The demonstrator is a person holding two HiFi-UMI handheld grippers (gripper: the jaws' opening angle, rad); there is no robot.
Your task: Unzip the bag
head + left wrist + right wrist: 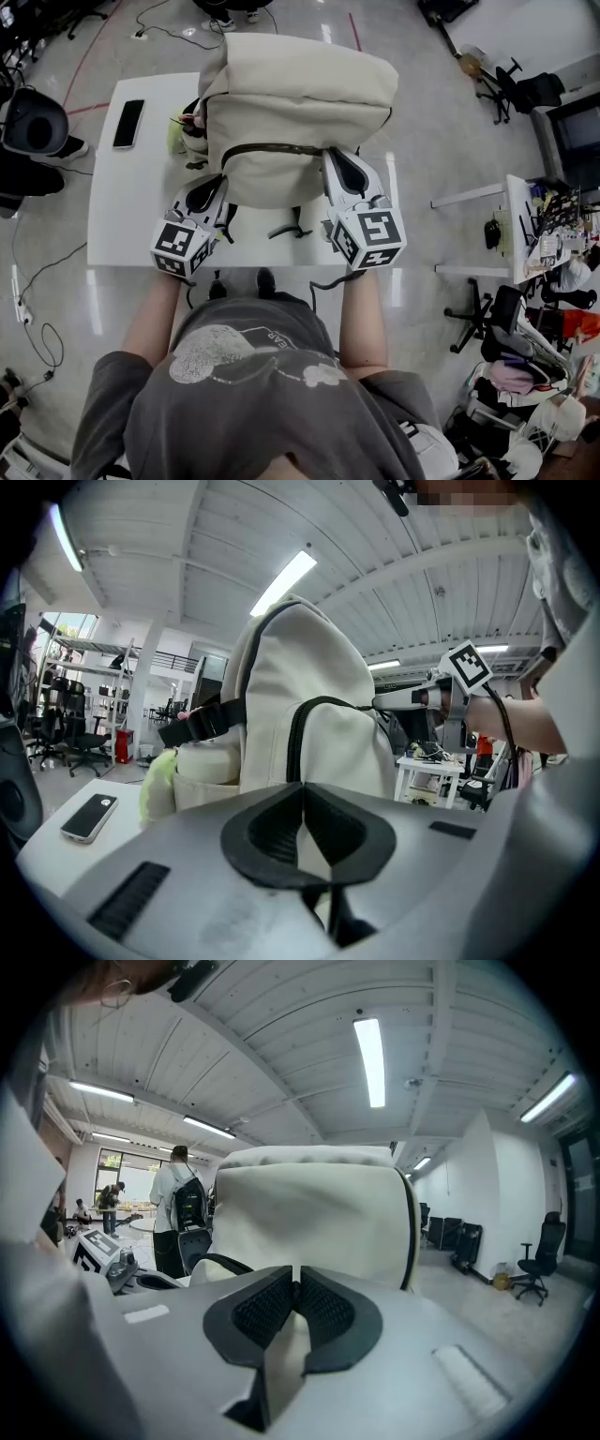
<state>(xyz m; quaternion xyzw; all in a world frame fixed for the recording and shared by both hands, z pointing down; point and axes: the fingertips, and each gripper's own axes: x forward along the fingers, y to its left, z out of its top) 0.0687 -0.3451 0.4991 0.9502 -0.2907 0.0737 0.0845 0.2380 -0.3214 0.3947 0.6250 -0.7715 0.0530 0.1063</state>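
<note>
I have the cream bag (291, 89) standing on the white counter (122, 206), roughly at its middle, with its front pocket facing me. A dark zip (272, 147) runs in a line across that pocket, and along the stretch I can see it looks closed. Black straps (286, 228) trail out from under the bag onto the counter between my two arms.

My left claw (220, 180) sits low at the bag's left front corner, its tip right against the fabric. In the left gripper view its two dark pads meet at the tips, so it is closed up narrow, and I cannot make out anything pinched between them. The zip curves up over the pocket just beyond.

My right claw (330, 152) is at the right end of the zip, tip touching the bag there. In the right gripper view its pads are also pressed together at the tips, with the cream panel rising just past them; whether a pull tab sits in the pinch I cannot tell.

A yellow-green item (176, 136) pokes from the bag's left side pocket. A dark phone (128, 123) lies flat near the counter's far left corner, well apart from the bag. Behind the bag, across the room, a person (178, 1204) wearing a black backpack stands
</note>
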